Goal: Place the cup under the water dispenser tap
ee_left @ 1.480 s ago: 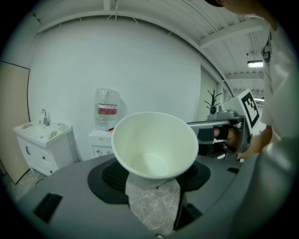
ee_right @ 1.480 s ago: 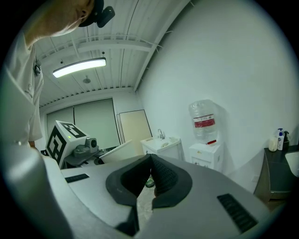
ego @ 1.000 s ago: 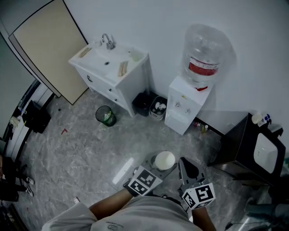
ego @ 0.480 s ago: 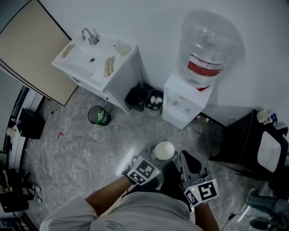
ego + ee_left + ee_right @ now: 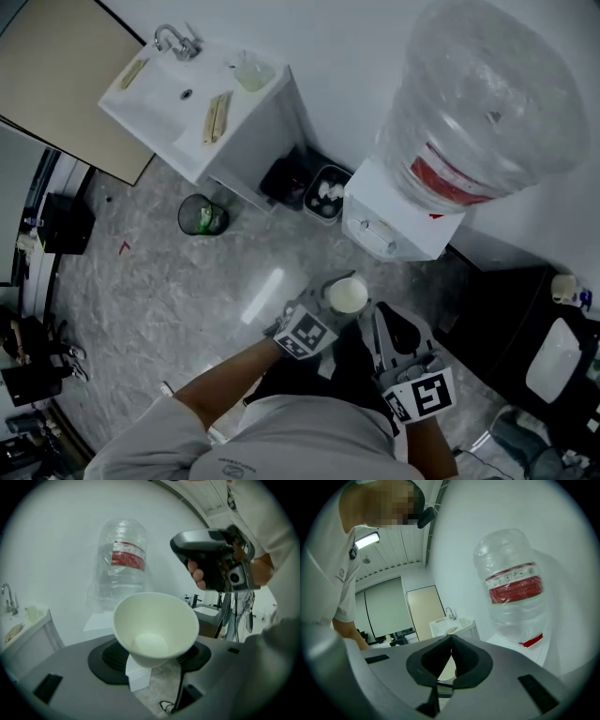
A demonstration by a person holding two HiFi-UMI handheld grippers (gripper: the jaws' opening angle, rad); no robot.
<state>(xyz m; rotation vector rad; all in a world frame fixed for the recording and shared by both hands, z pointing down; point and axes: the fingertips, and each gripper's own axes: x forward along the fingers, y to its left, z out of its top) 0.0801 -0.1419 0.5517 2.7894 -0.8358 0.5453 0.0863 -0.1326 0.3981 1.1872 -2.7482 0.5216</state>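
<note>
The left claw (image 5: 154,654) has its 2 jaws spread wide, pads pressed to the sides of a white paper cup (image 5: 155,627) that it carries above the floor (image 5: 187,291). Ahead of that claw, and higher, stands the water dispenser (image 5: 392,225) with its big clear bottle (image 5: 123,559). The cup is well apart from it. Just to the right of that claw, the right claw (image 5: 451,641) is pinched closed, tips touching, with nothing in it.

Grey left tongs (image 5: 345,298), right tongs (image 5: 389,323); black pads (image 5: 436,660); square-marker cubes (image 5: 307,331); white short-sleeved shirt (image 5: 300,441).
</note>
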